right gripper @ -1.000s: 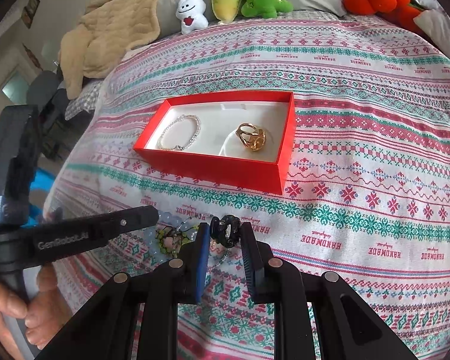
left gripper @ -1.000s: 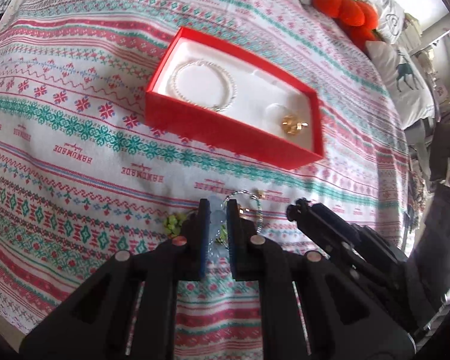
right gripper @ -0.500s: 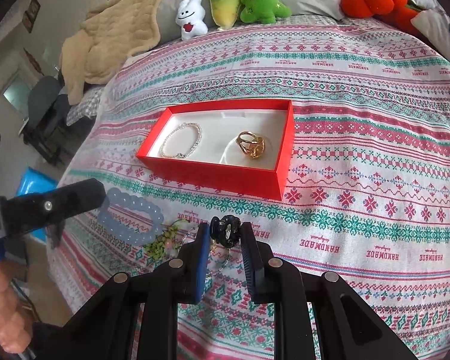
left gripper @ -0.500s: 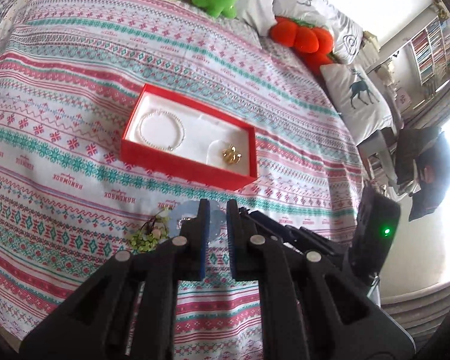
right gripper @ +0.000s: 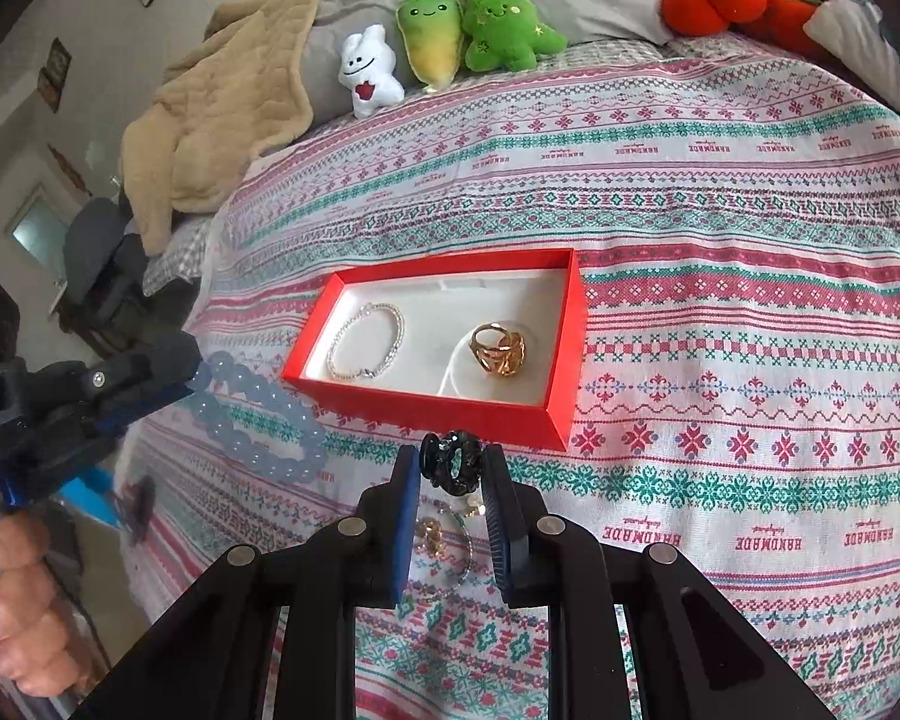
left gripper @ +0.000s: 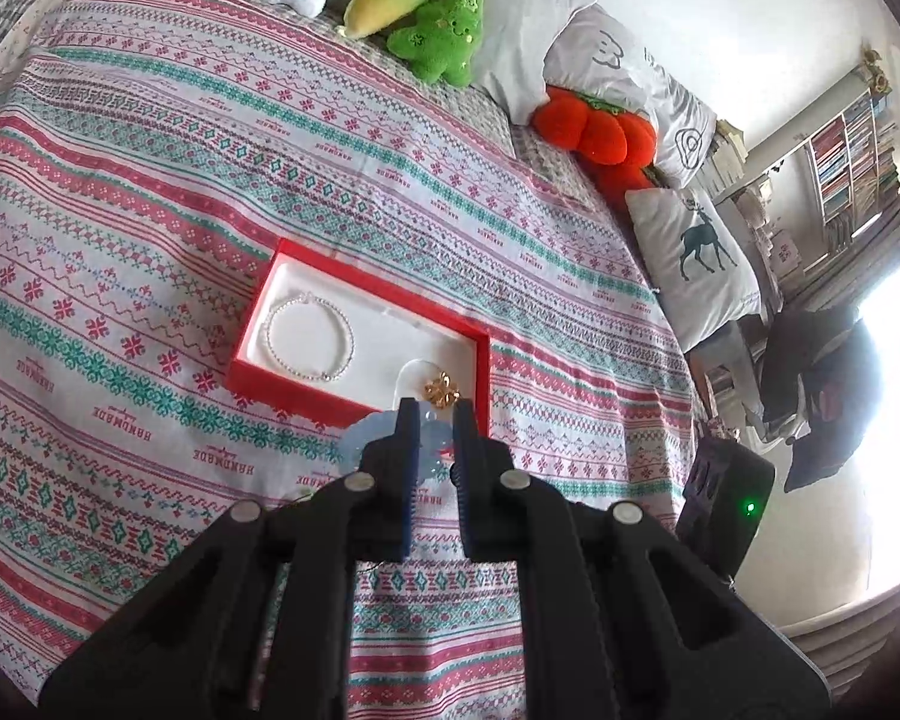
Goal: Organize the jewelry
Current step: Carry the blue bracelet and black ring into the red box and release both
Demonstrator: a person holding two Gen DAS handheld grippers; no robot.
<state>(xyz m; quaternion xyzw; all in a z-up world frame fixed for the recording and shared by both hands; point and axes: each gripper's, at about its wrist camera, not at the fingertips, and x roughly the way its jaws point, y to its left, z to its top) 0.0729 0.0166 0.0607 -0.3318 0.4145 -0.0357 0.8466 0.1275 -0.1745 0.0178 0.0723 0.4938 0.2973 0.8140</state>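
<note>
The left hand-held gripper (right gripper: 195,369) tilts downward above the bed (right gripper: 750,228), pinching a pale blue bead bracelet (right gripper: 258,414) that dangles clear of the patterned bedspread, just left of the red box (right gripper: 450,408). The right hand-held gripper (right gripper: 453,462) also angles down, clamping a black ring (right gripper: 453,459) in front of the box's near wall. Inside the box lie a pearl bracelet (right gripper: 366,348) and a gold ring (right gripper: 501,348). More jewelry (right gripper: 444,534) rests on the bedspread beneath the right fingers.
</note>
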